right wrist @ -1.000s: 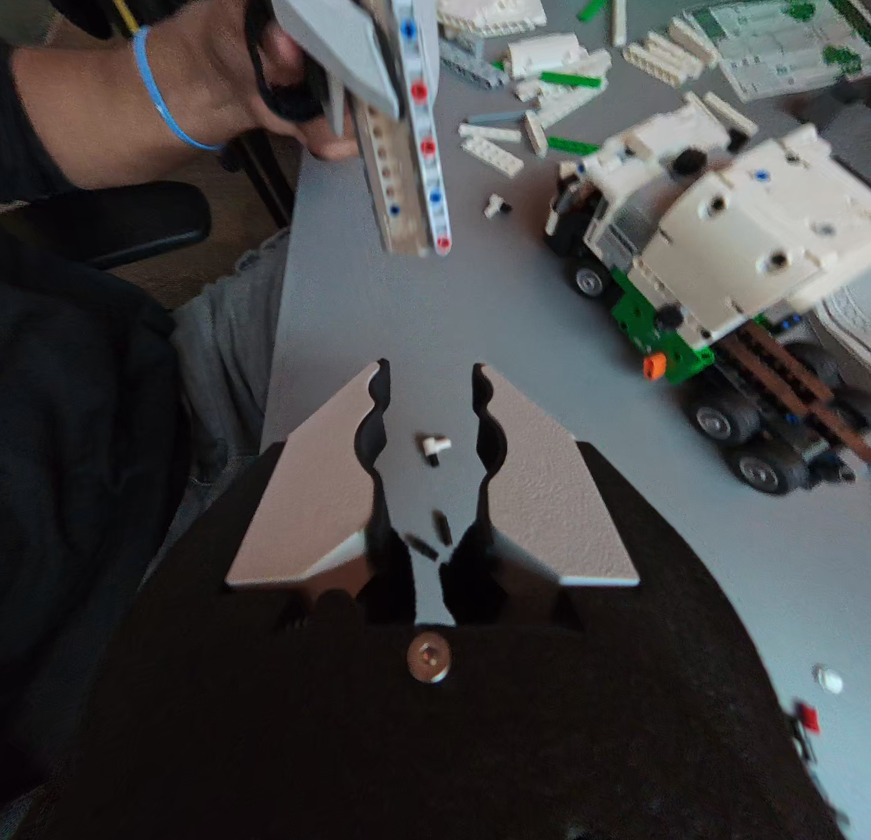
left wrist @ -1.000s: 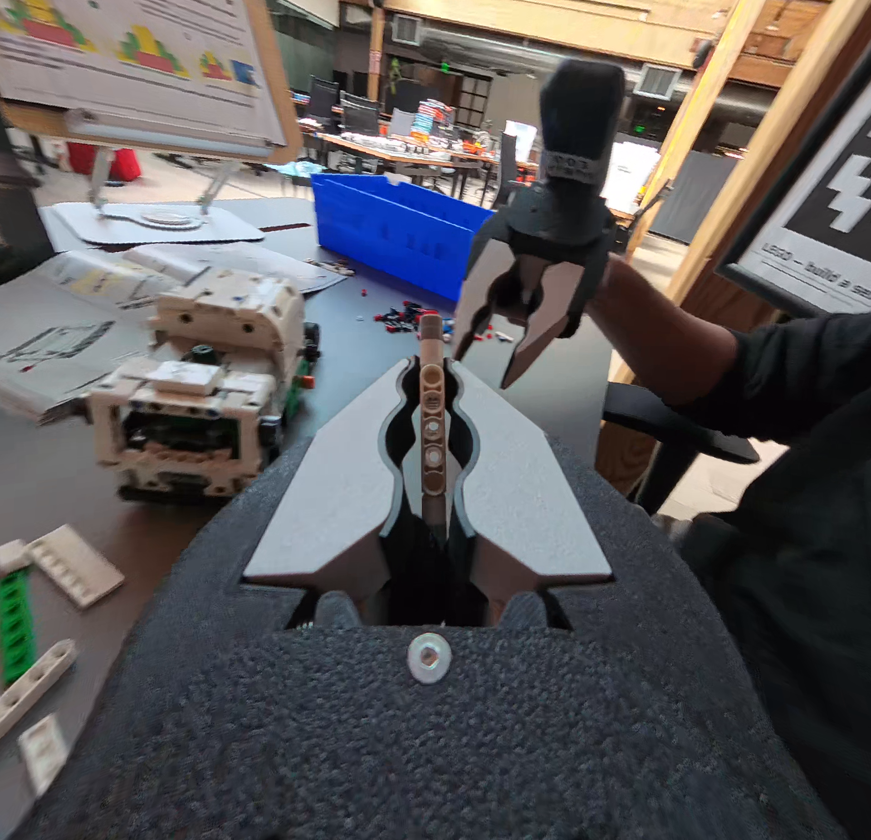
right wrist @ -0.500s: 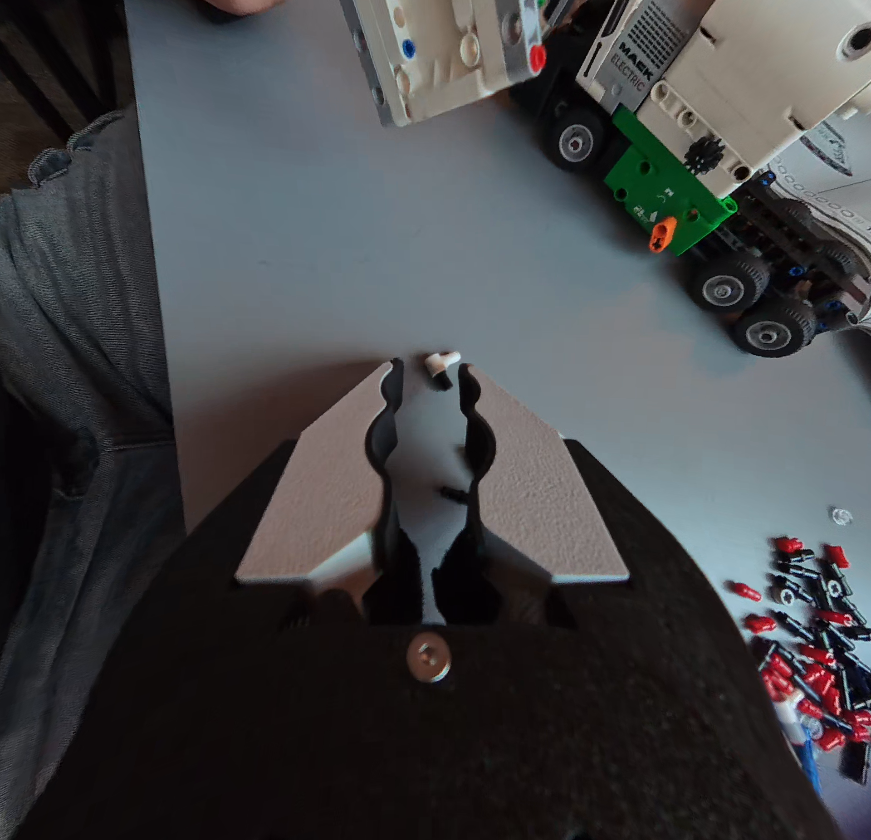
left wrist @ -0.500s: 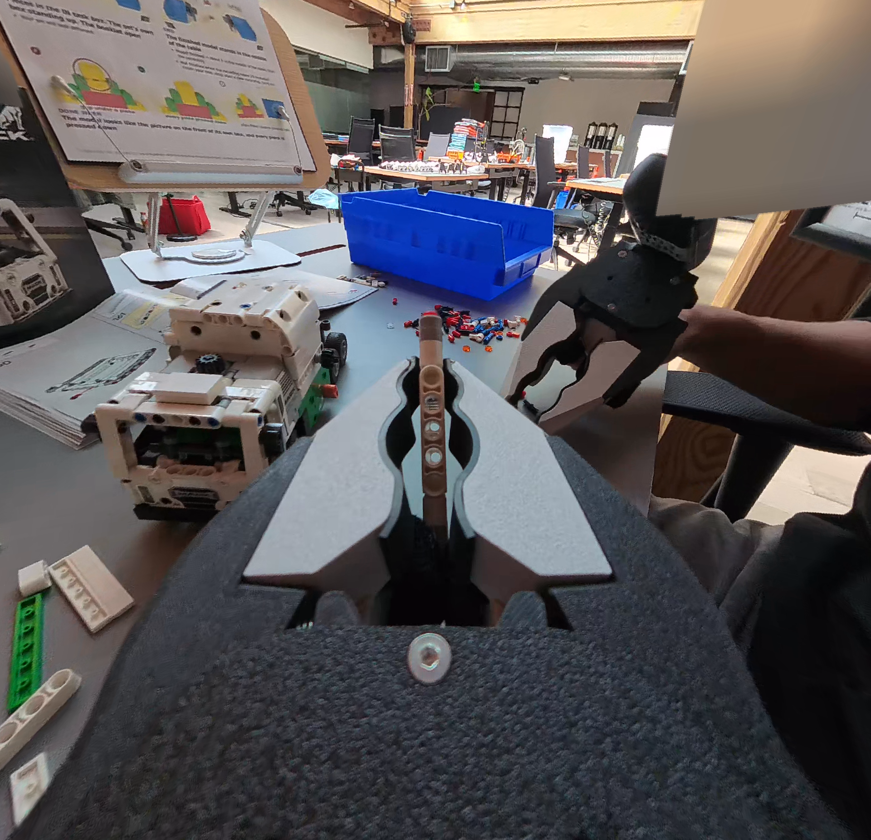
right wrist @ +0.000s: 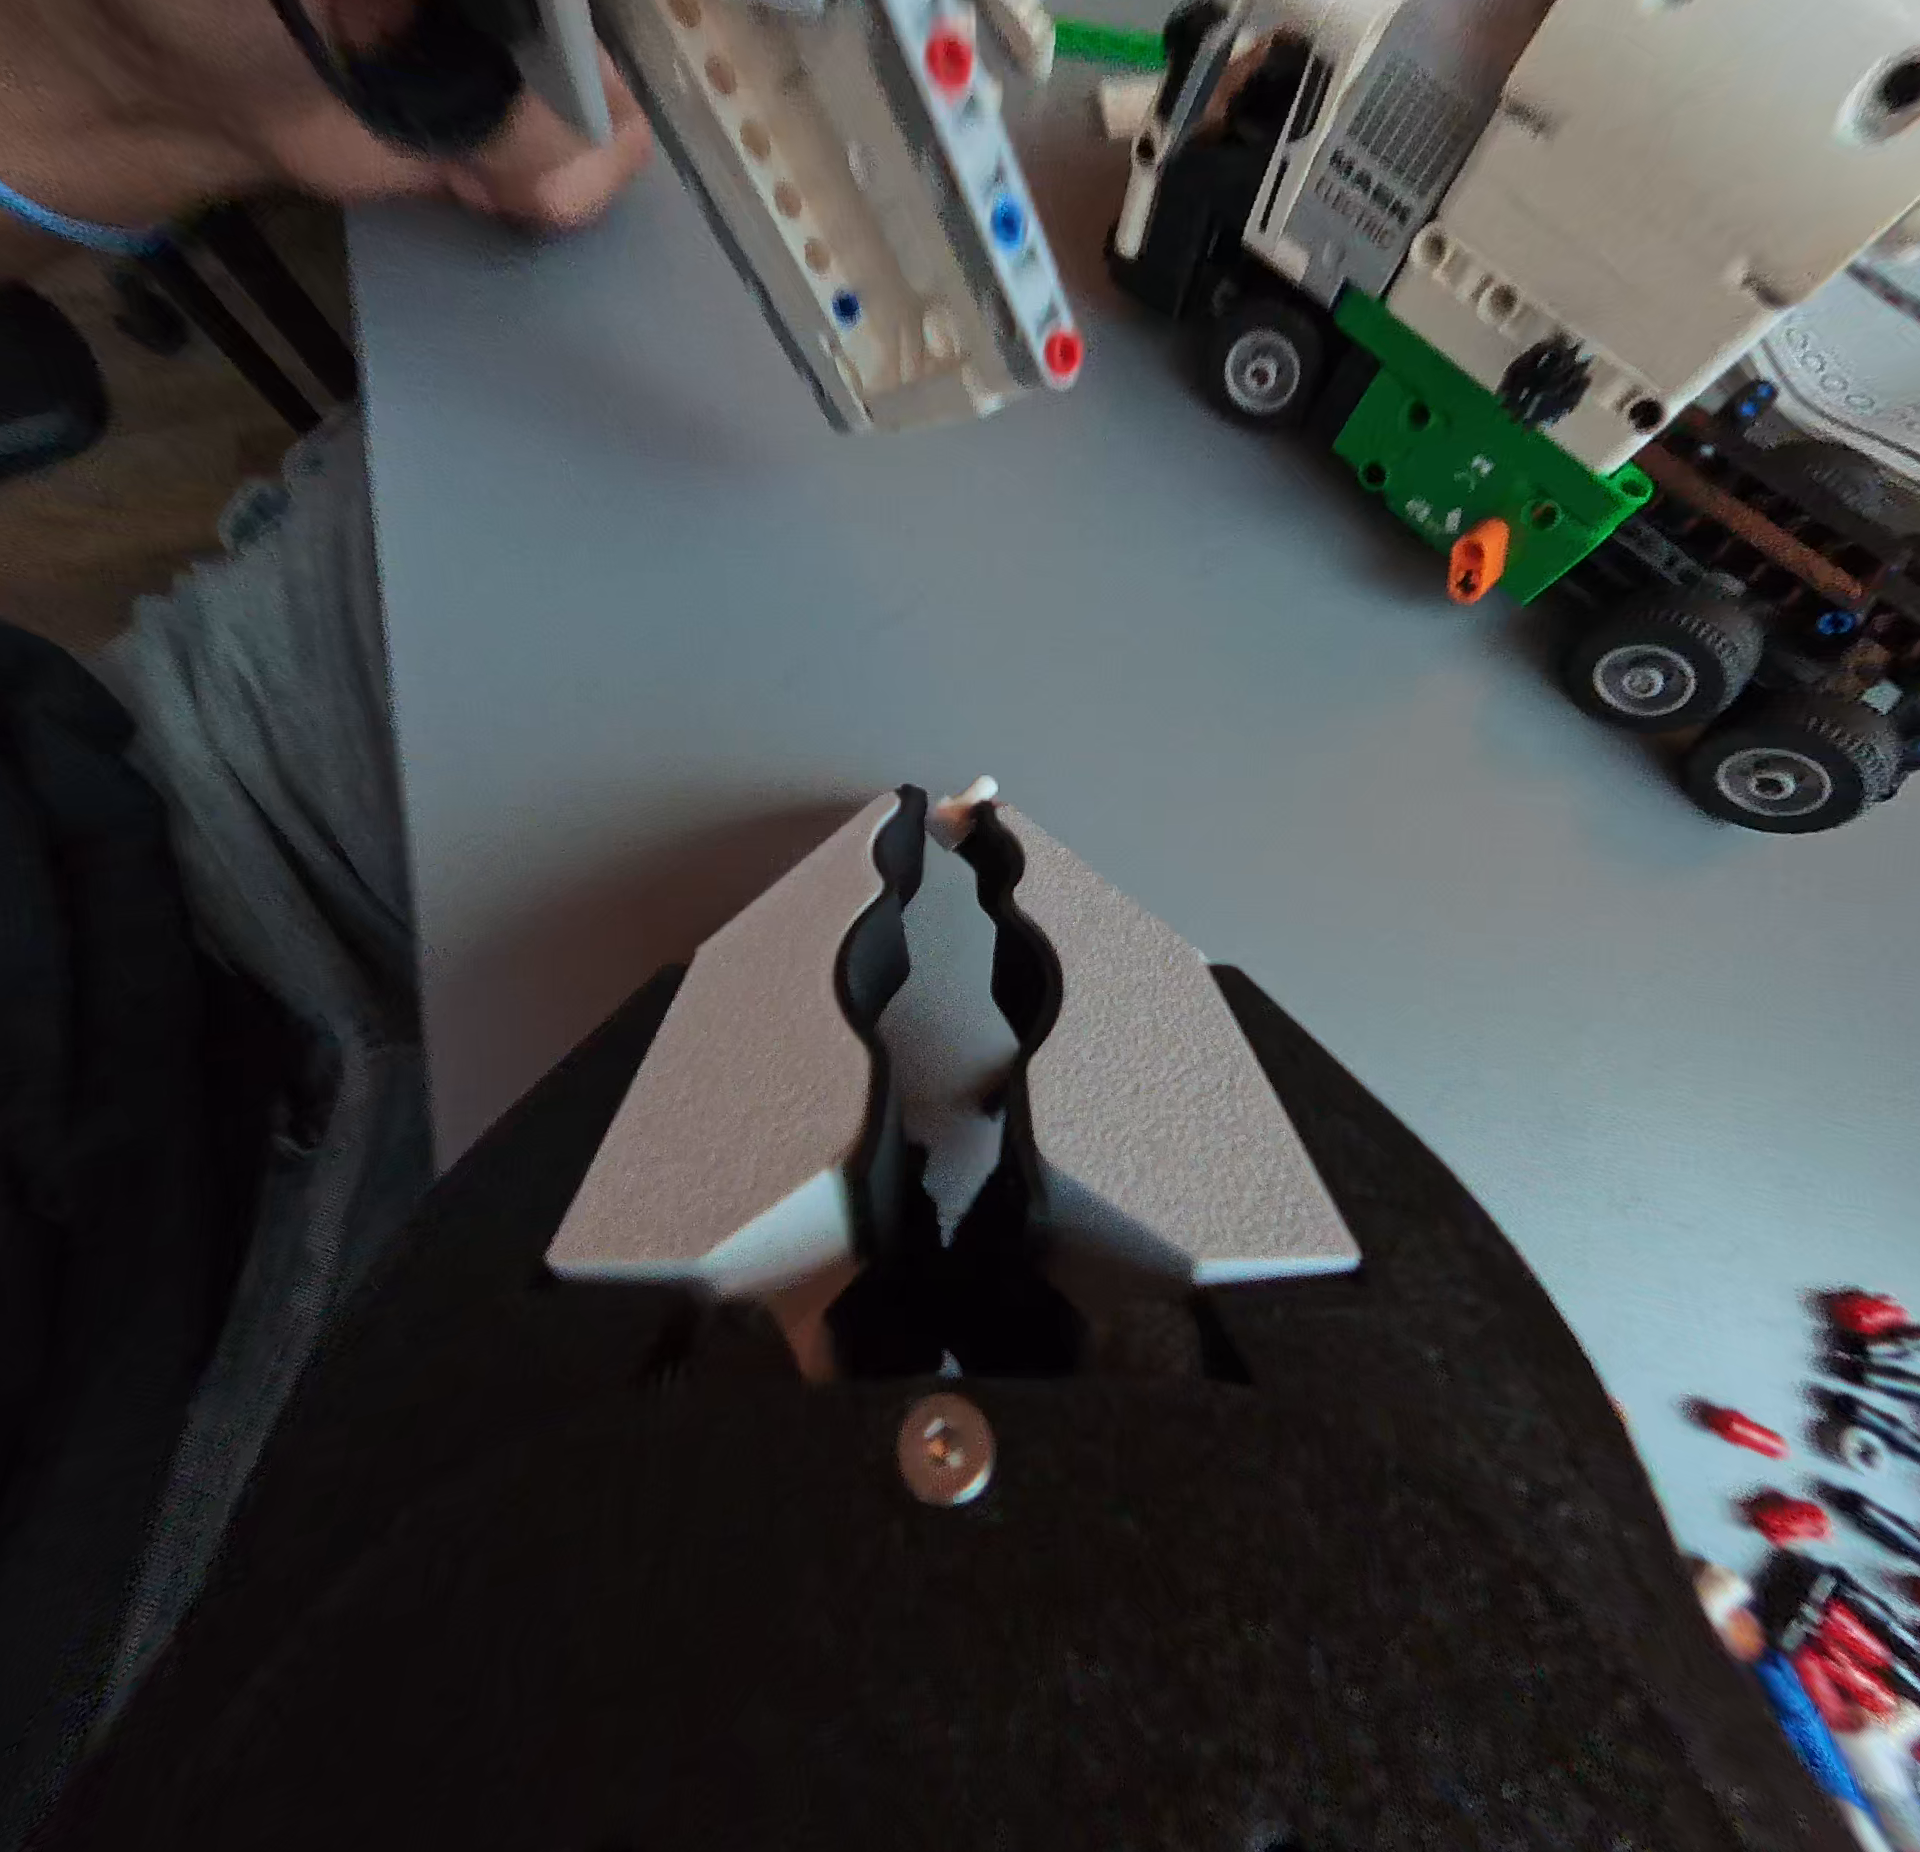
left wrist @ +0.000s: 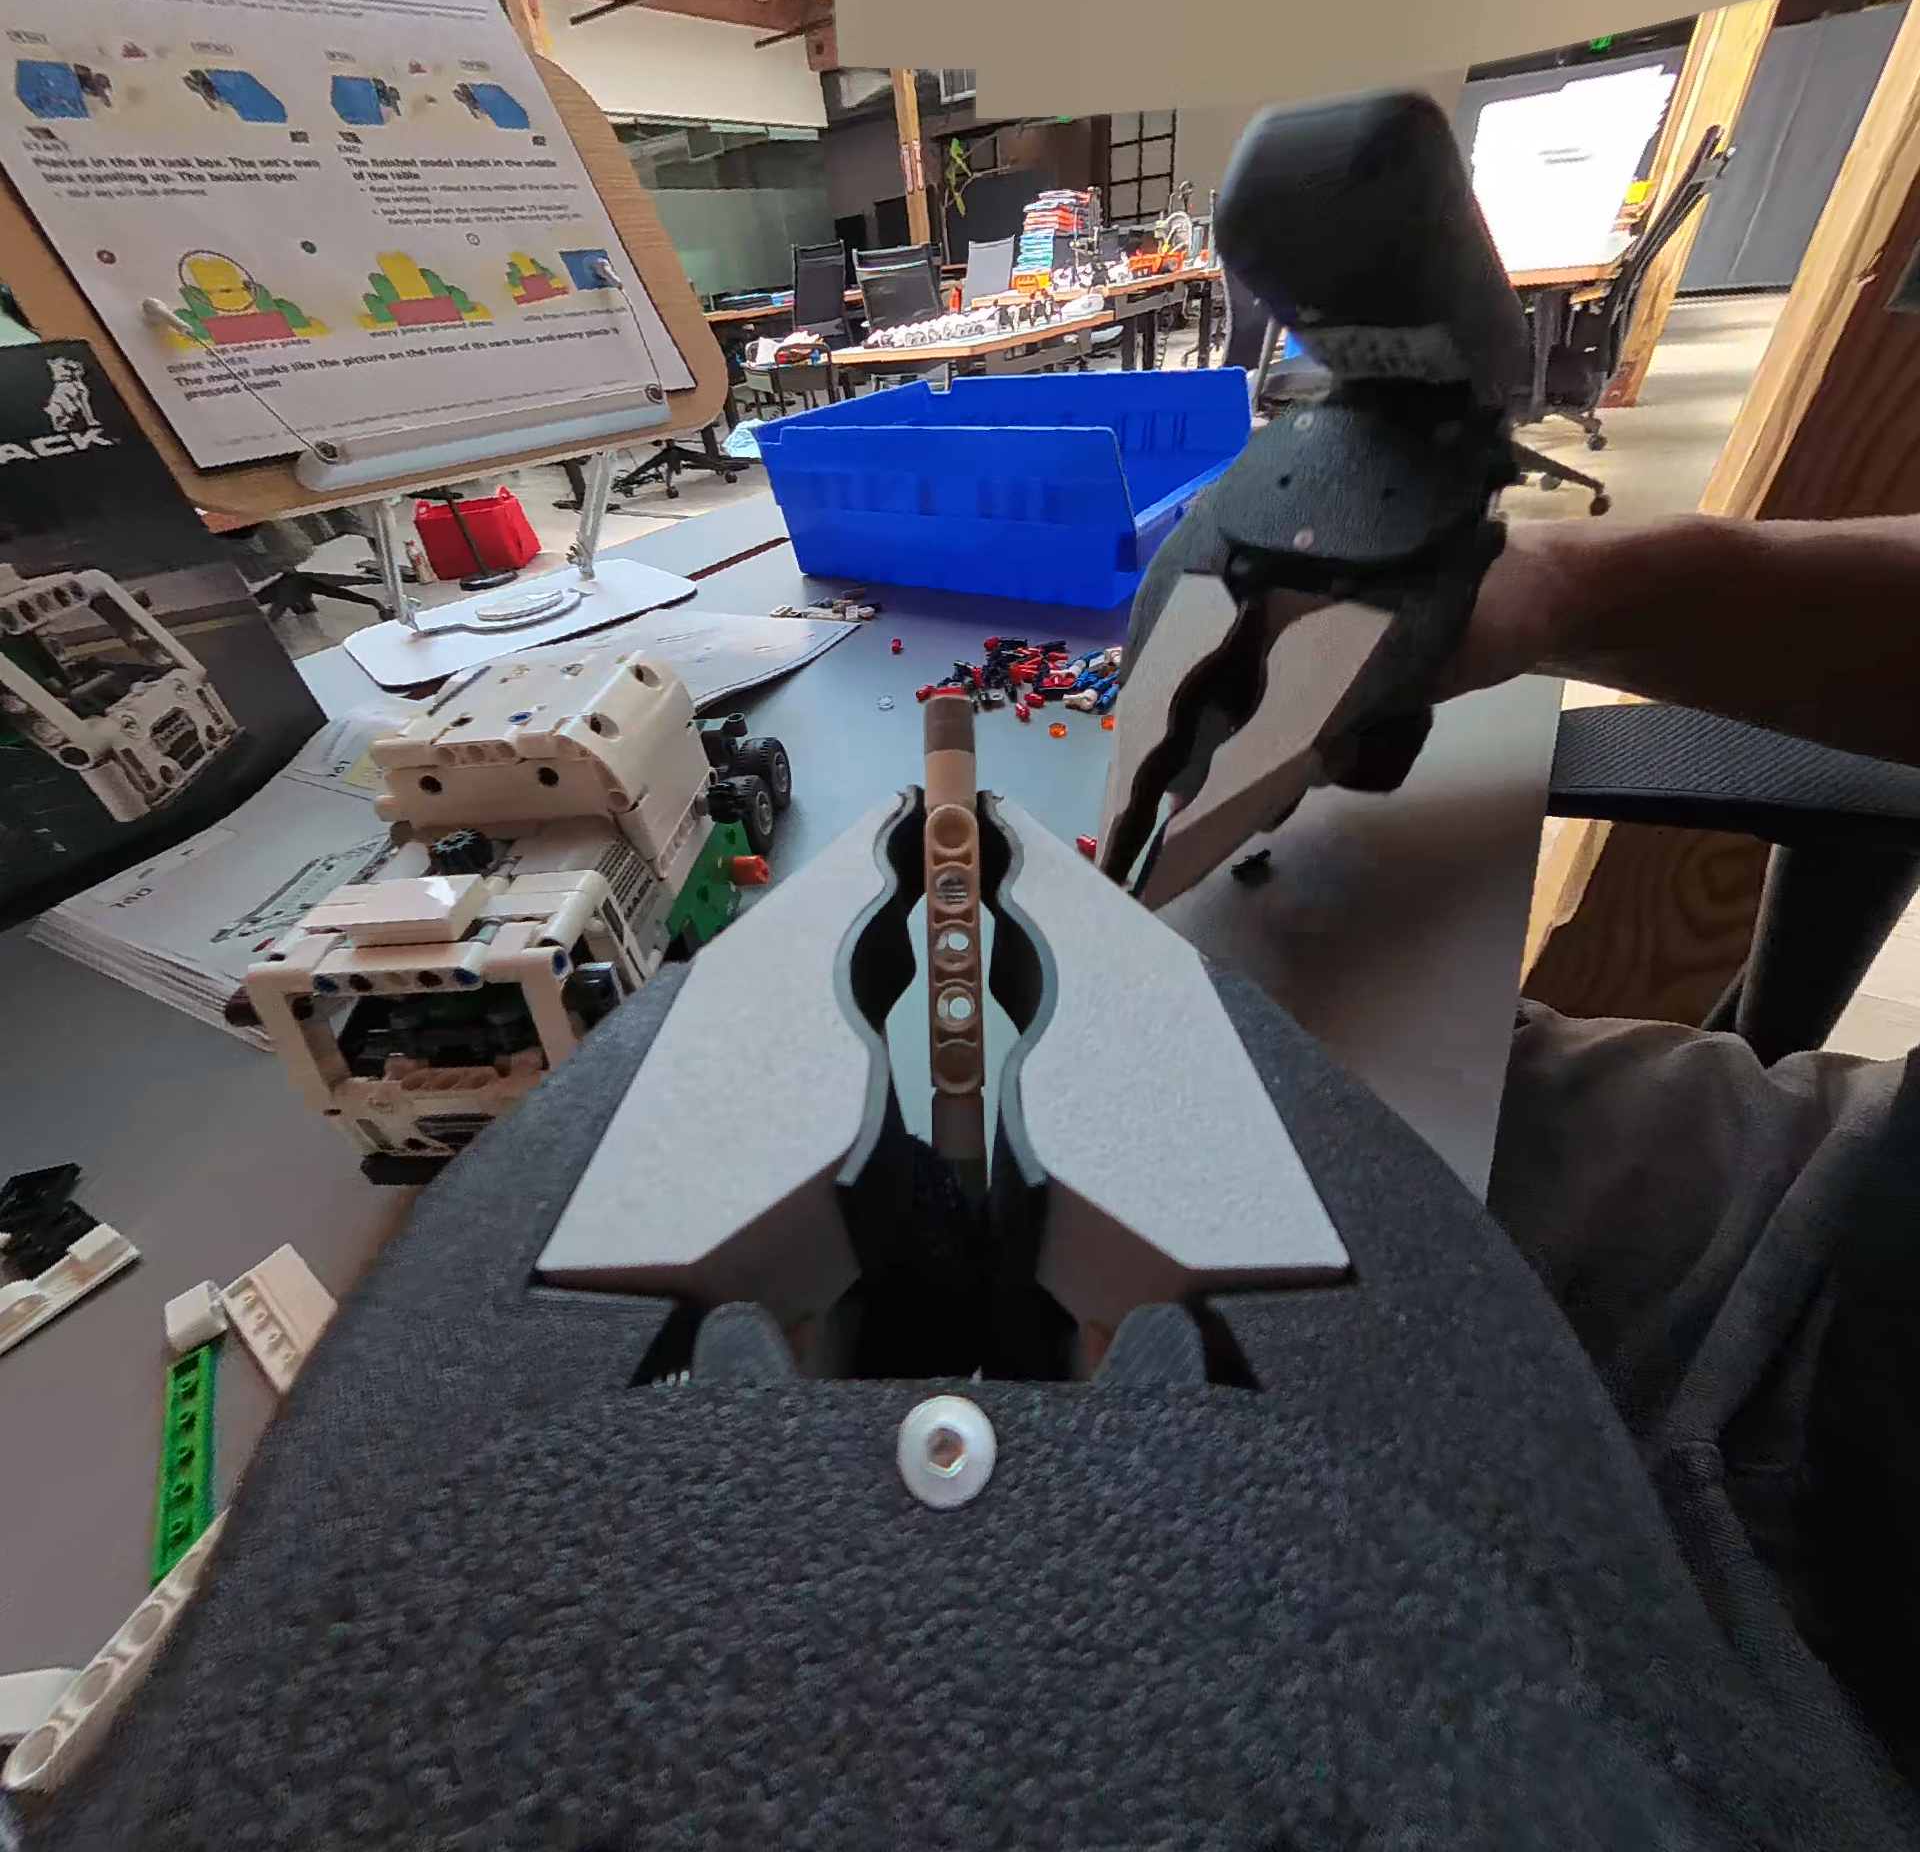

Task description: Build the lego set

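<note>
My left gripper [left wrist: 951, 815] is shut on a tan and white beam assembly [left wrist: 954, 929], held above the table; it also shows in the right wrist view [right wrist: 883, 192], with red and blue pins along it. My right gripper [right wrist: 948, 807] is down at the grey table [right wrist: 1143, 659], its jaws closed to a narrow gap on a small white connector [right wrist: 968, 796] pinched at the tips. It also shows in the left wrist view [left wrist: 1132, 857], tips at the table. The part-built white and green truck [left wrist: 520, 867] stands to the left, and shows in the right wrist view [right wrist: 1558, 192].
A pile of small red, blue and black pins [left wrist: 1029, 670] lies in front of a blue bin [left wrist: 987, 483], and shows in the right wrist view [right wrist: 1849, 1490]. An instruction stand [left wrist: 343, 192], a booklet [left wrist: 156, 929] and loose white and green beams [left wrist: 187, 1449] are at the left. The person's arm [left wrist: 1662, 597] is at the right.
My right gripper has come down to the table and closed its jaws from wide open onto the small white connector. My left gripper still holds the assembly.
</note>
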Available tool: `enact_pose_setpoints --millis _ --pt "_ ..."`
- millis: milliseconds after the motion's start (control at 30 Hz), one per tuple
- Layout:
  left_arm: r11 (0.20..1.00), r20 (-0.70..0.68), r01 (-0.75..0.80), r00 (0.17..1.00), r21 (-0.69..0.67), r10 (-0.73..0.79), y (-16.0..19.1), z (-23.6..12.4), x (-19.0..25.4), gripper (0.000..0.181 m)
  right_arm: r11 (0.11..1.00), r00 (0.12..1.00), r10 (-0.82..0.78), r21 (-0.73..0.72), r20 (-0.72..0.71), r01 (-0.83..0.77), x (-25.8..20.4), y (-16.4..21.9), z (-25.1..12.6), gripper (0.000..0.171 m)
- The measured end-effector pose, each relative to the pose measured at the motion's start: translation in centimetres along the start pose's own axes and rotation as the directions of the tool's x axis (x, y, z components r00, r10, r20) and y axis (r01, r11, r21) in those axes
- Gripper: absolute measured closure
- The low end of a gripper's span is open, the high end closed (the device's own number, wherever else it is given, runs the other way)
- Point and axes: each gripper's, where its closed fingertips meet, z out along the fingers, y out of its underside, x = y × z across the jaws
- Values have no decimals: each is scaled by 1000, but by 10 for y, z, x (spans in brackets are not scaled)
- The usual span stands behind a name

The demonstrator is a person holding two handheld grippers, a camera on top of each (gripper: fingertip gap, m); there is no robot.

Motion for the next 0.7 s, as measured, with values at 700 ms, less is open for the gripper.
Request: enact_pose_setpoints --millis 700 --pt "999 -24 -30 999 16 31 -3 5 13 176 800 929 293 474 227 -368 -41 -122 -22 163"
